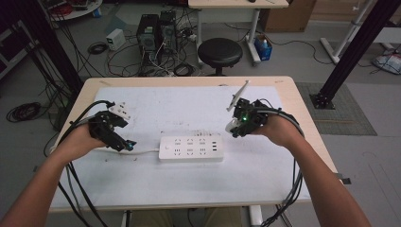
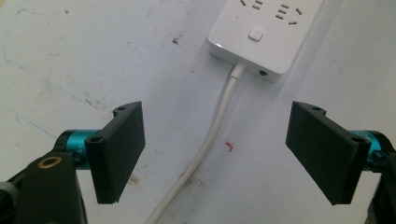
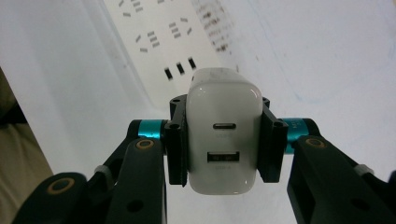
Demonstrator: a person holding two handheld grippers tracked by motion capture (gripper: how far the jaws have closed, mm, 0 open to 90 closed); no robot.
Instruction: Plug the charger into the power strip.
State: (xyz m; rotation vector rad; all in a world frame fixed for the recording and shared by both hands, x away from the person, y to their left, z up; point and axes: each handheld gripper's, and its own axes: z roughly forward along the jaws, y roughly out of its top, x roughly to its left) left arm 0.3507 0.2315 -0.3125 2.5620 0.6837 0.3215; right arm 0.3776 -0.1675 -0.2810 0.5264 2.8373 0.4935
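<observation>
Power strip (image 1: 191, 148) lies flat across the middle of the table (image 1: 283, 85), its long axis running side to side, parallel to the near edge, cord end pointing at my left gripper (image 1: 127, 144). From the high view, my right gripper (image 1: 232, 128) hangs up and to the right of the strip, toward the far right corner, with the white USB charger (image 1: 231, 126) clenched in it. So the strip lies down and to the left of that claw, and the right hand is the one nearer its socket end. A small white adapter (image 1: 120, 110) sits by the left edge, just beyond my left hand.

Left gripper view: my jaws stand apart, released, holding nothing. The white cord (image 2: 210, 140) runs up between them to the strip's switch end (image 2: 261, 35), which lies straight ahead of the claw and apart from it.

Right gripper view: my pads (image 3: 176, 140) press both flanks of the charger (image 3: 223, 135), its two USB ports facing my camera, so I judge the prongs point away, toward the strip. The strip (image 3: 159, 42) lies beyond it, slanting off to the upper left, its sockets and three USB slots just past the charger's far end. I cannot tell from here how high the charger rides above it. The next move, as I judge it, turns on squaring the charger over one socket.
</observation>
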